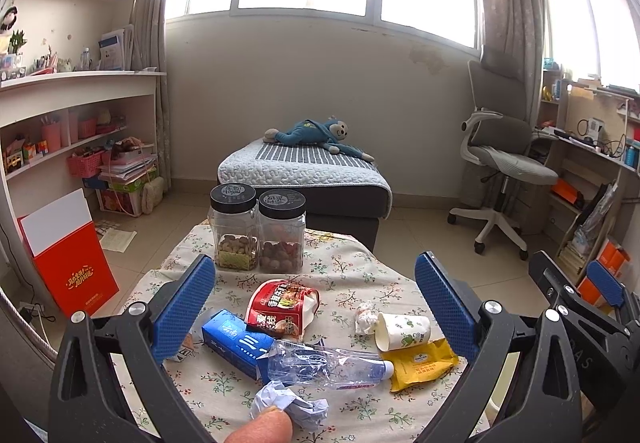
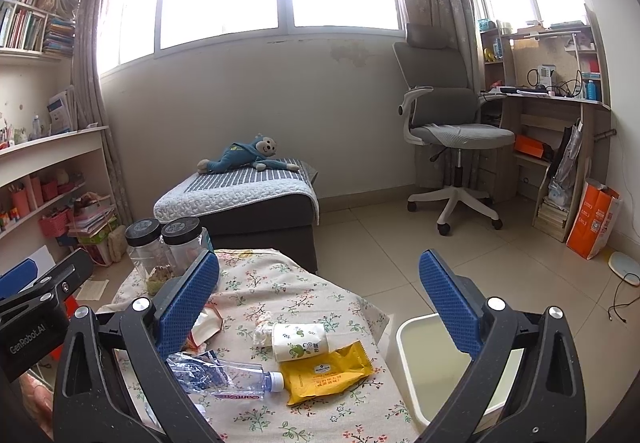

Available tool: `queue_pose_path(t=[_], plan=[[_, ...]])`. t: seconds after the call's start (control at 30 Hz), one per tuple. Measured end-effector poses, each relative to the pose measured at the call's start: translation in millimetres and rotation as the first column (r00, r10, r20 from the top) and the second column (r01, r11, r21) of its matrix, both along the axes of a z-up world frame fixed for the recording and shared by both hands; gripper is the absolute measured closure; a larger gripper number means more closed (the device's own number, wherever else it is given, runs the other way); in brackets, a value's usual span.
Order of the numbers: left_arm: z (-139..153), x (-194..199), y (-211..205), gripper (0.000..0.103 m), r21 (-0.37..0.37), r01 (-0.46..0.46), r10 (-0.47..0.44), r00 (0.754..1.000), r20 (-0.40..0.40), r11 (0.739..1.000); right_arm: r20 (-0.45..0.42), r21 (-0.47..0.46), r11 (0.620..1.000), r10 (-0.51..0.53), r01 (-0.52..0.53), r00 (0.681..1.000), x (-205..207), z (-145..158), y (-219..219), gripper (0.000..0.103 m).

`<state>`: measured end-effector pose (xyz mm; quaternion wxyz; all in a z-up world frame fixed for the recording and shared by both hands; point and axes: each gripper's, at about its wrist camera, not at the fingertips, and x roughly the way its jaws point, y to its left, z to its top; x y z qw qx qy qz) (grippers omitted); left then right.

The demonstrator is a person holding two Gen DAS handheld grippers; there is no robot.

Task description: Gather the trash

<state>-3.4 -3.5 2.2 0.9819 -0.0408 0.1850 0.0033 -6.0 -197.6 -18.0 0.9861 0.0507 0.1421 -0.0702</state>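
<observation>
Here, both hand-held grippers, left (image 1: 316, 297) & right (image 2: 320, 295), spread apart, bin (image 2: 404, 347) partly hidden, bottle (image 1: 324, 365) crushed.

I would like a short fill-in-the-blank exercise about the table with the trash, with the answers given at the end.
1. The paper cup lies on its ___.
2. The two jars have lids of ___ colour.
3. The wrapper beside the crushed bottle is ___.
4. The jaws of the left gripper and the right gripper are both ___.

Answers: side; black; yellow; open
</observation>
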Motion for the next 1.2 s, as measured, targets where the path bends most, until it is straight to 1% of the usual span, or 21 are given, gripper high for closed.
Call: queue_pose_path(t=[0.77,1.2], plan=[[-1.3,0.9,1.6,0.006,-0.007,0.006,-0.006,1.000,-0.004,1.000,-0.001,0.004,1.000,0.003,-0.003,1.000,0.0,-0.5,0.1,0.007],[-7.6,2.7,2.9,0.006,-0.009,0.002,-0.002,1.000,-0.013,1.000,-0.007,0.005,1.000,0.005,-0.005,1.000,0.6,-1.2,0.5,0.007]])
